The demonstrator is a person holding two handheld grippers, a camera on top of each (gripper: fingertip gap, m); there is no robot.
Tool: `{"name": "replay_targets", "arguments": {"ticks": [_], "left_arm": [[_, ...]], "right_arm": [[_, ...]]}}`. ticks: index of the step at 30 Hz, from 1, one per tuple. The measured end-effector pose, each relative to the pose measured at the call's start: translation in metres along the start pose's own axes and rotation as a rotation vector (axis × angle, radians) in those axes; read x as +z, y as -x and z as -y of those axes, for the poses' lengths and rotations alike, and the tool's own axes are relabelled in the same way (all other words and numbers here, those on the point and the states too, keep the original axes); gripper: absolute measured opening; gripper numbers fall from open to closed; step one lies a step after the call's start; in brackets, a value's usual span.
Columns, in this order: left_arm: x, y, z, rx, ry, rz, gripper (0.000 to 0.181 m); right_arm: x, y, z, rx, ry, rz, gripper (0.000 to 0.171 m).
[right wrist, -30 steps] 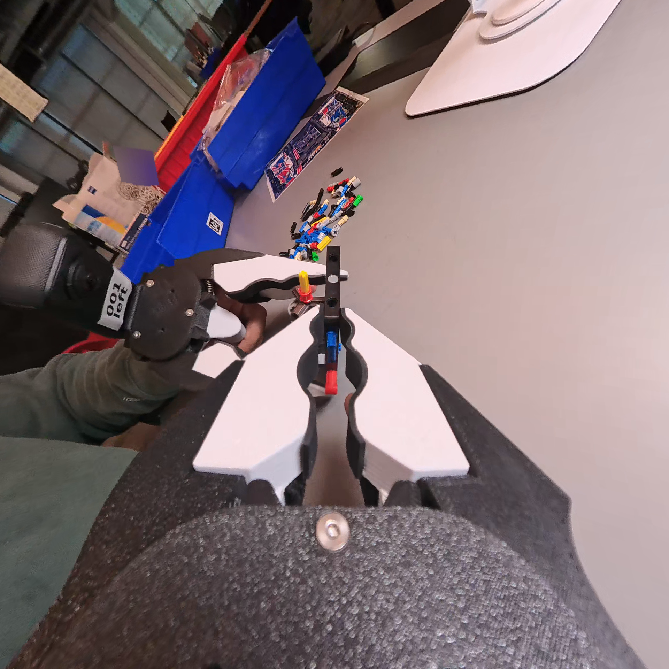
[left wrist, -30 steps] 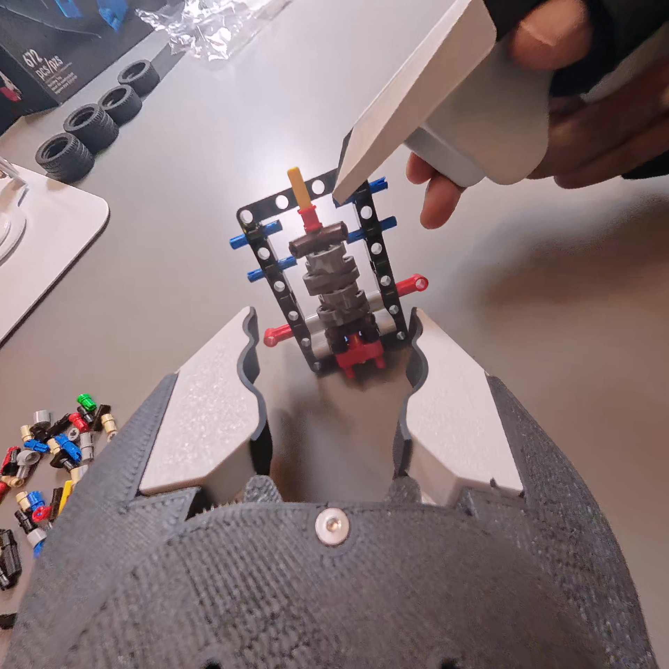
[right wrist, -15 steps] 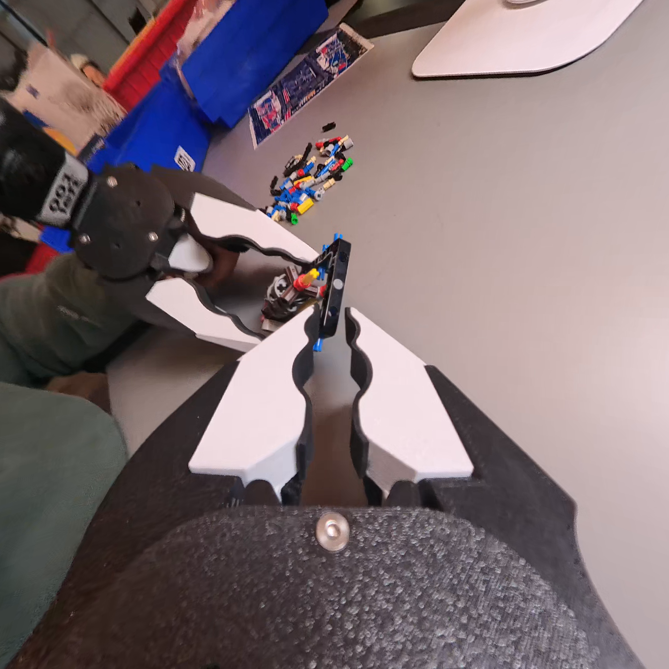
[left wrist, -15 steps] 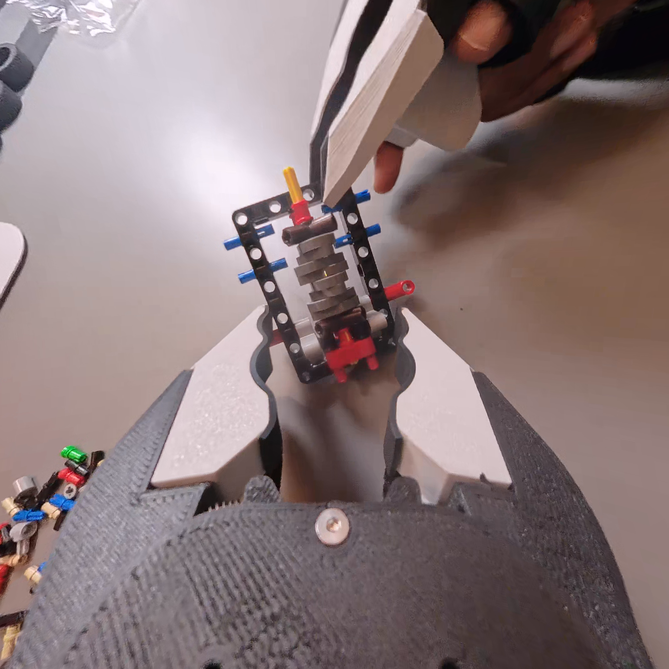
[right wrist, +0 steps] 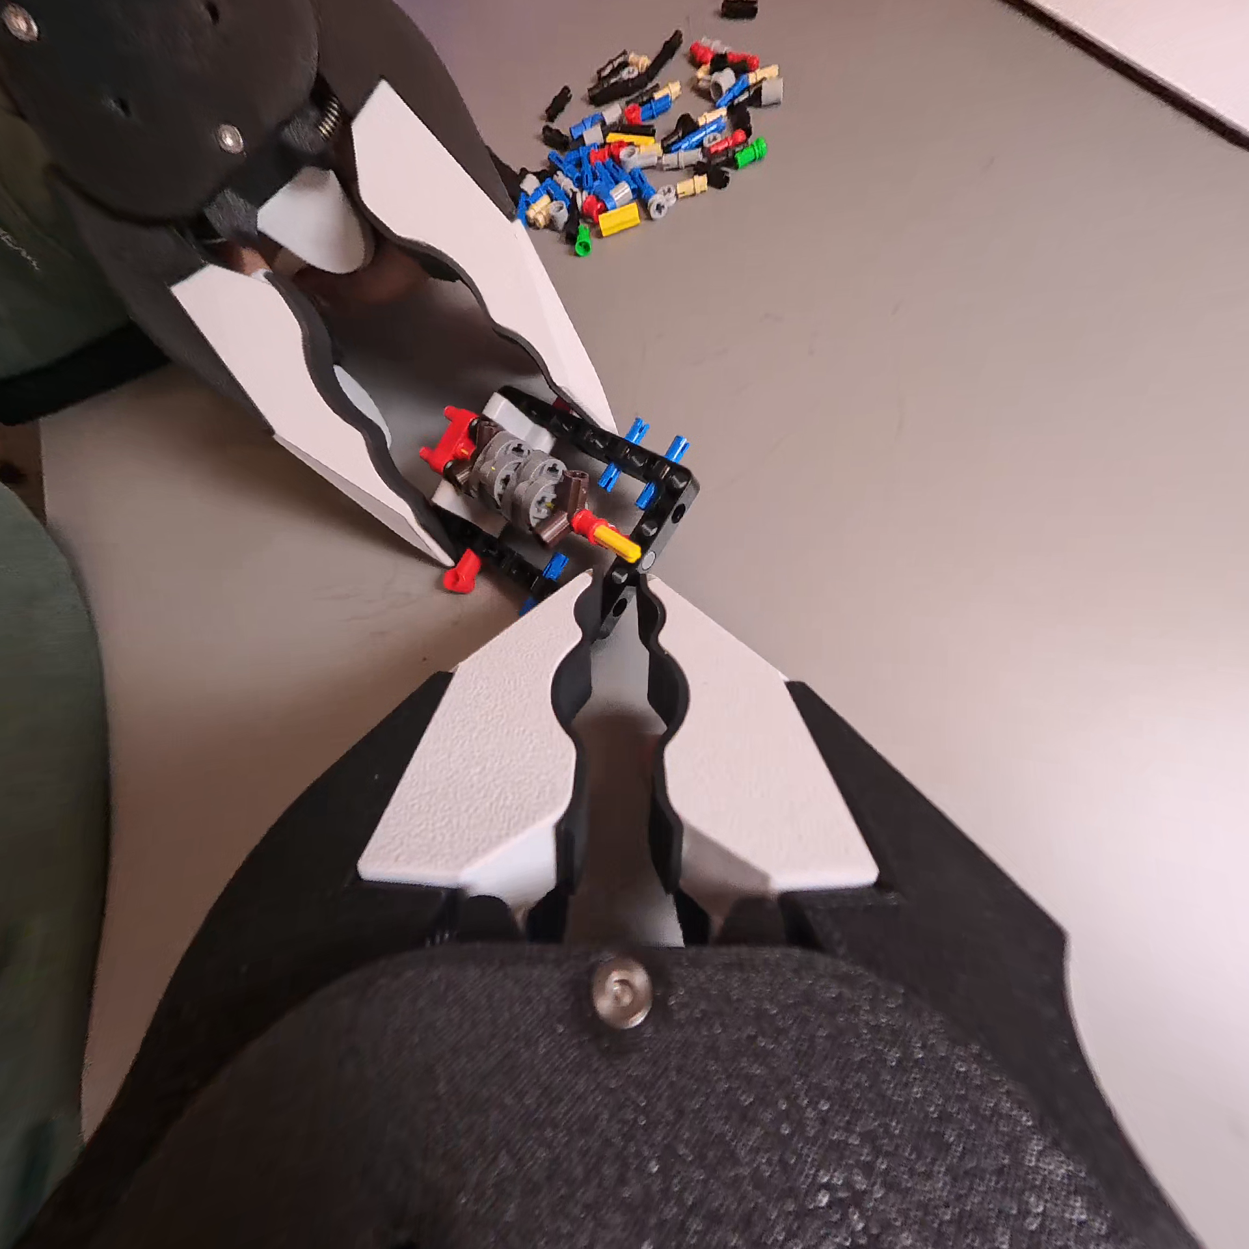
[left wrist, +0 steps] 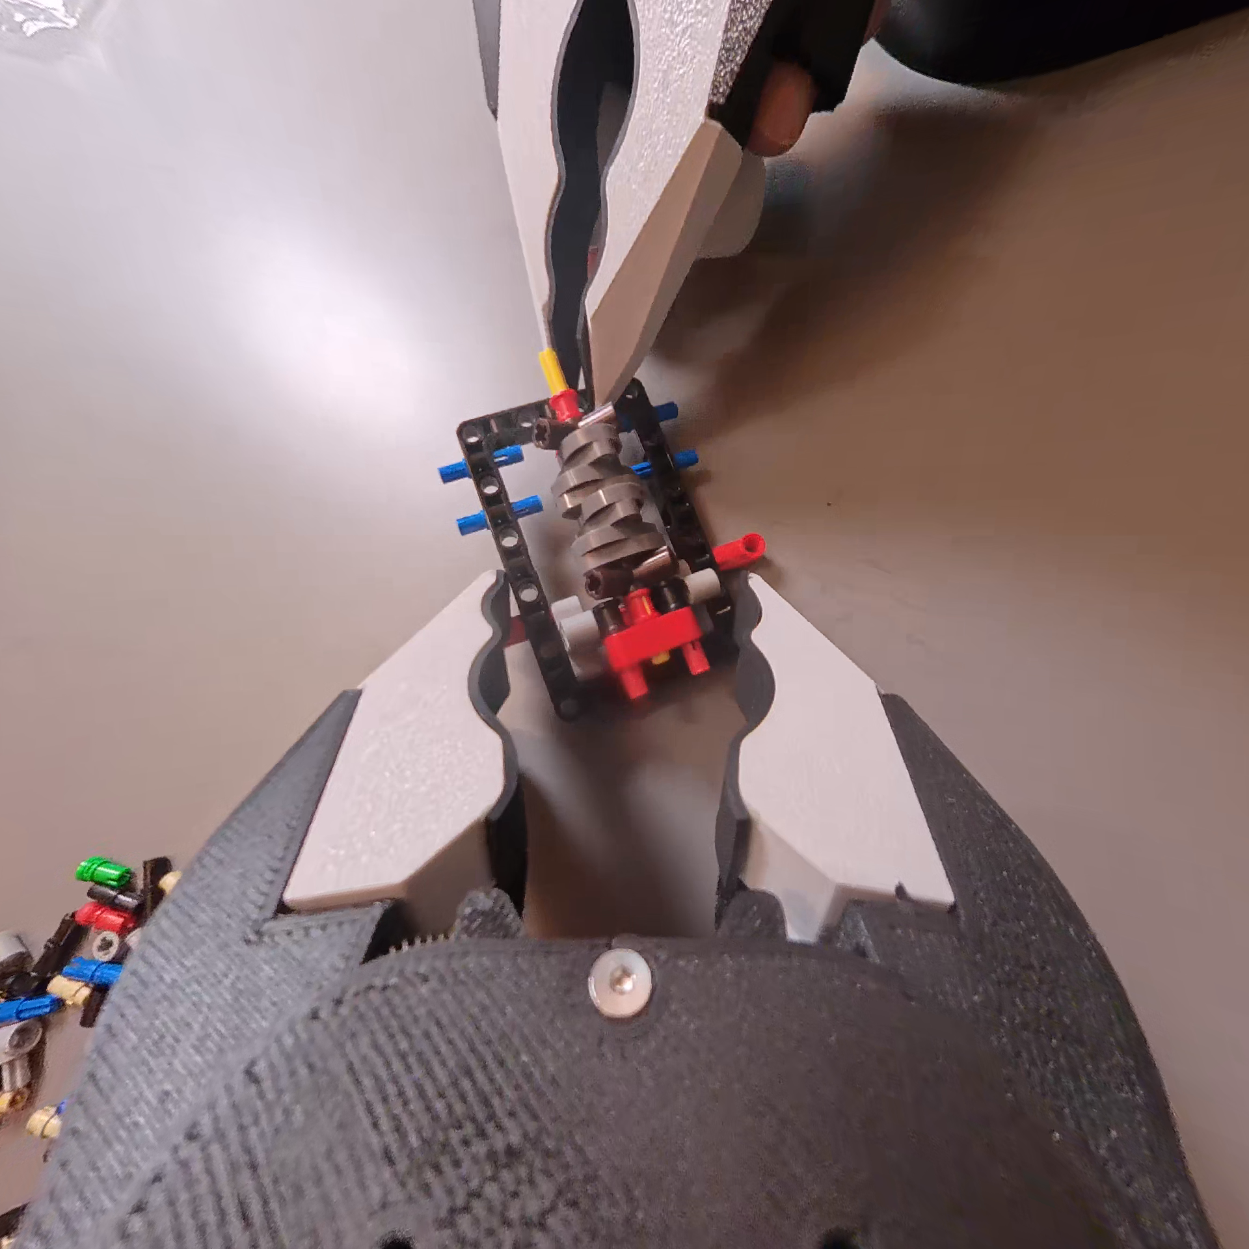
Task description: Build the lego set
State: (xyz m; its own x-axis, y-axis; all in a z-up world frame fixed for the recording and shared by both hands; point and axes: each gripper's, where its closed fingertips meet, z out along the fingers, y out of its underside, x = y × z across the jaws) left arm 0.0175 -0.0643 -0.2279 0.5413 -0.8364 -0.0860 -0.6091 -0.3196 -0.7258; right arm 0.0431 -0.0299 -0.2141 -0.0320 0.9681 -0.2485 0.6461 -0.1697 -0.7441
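Note:
The lego assembly (left wrist: 601,500) is a black rectangular frame with blue and red pins, a stack of grey discs on a yellow axle, and a red block at its near end. It lies nearly flat, low over the grey table. My left gripper (left wrist: 622,591) is shut on the frame's near end, one finger on each side. My right gripper (right wrist: 615,584) is shut on the black beam at the far end, beside the yellow axle tip (right wrist: 618,544). The right wrist view also shows the assembly (right wrist: 534,480) and the left gripper (right wrist: 524,490).
A pile of small loose pieces (right wrist: 649,142) lies beyond the assembly; it also shows at the lower left of the left wrist view (left wrist: 81,946). A white mat's corner (right wrist: 1183,54) is at the far right. A person's hand (left wrist: 777,115) holds the right gripper.
The assembly has tipped from upright to nearly flat. My right gripper swung round to the far end with it. My left gripper's fingers closed onto the frame's near end.

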Motion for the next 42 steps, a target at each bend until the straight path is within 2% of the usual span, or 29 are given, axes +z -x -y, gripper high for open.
{"name": "replay_targets", "arguments": {"ticks": [1,8,12,16,20,22,25,27,31,33,39,42], "left_arm": [[-0.001,0.001,-0.001,-0.001,-0.002,0.006,0.065],[-0.007,0.011,-0.004,-0.01,-0.024,0.043,0.061],[-0.017,0.017,-0.006,-0.03,-0.032,0.067,0.07],[-0.022,0.015,-0.011,-0.098,-0.02,0.042,0.089],[-0.016,0.012,-0.016,-0.093,0.006,0.028,0.089],[-0.013,0.01,-0.017,-0.082,0.016,0.015,0.083],[-0.012,0.008,-0.017,-0.098,0.01,-0.007,0.07],[-0.014,0.007,-0.018,-0.092,0.004,-0.016,0.059],[-0.016,0.007,-0.019,-0.076,-0.011,-0.024,0.059],[-0.017,0.006,-0.02,-0.064,-0.019,-0.042,0.059],[-0.018,-0.001,-0.02,-0.014,-0.041,-0.079,0.059],[-0.019,-0.002,-0.02,0.011,-0.048,-0.08,0.059]], "right_arm": [[-0.001,-0.001,0.0,0.016,-0.005,0.003,0.002],[-0.006,-0.005,-0.006,-0.066,0.038,-0.044,0.003],[-0.008,0.001,-0.004,-0.159,0.011,-0.002,0.021],[-0.007,-0.002,0.001,-0.3,0.008,-0.011,0.042],[0.0,-0.005,0.006,-0.432,0.072,0.004,0.057],[0.005,-0.004,0.007,-0.494,0.119,0.033,0.06],[0.012,-0.004,0.008,-0.567,0.179,0.049,0.06],[0.016,-0.001,0.007,-0.582,0.194,0.072,0.05],[0.019,0.009,0.003,-0.584,0.195,0.101,0.032],[0.019,0.012,0.002,-0.589,0.191,0.094,0.03],[0.015,0.022,-0.004,-0.588,0.194,0.135,0.031],[0.013,0.018,-0.005,-0.587,0.195,0.134,0.052]]}}
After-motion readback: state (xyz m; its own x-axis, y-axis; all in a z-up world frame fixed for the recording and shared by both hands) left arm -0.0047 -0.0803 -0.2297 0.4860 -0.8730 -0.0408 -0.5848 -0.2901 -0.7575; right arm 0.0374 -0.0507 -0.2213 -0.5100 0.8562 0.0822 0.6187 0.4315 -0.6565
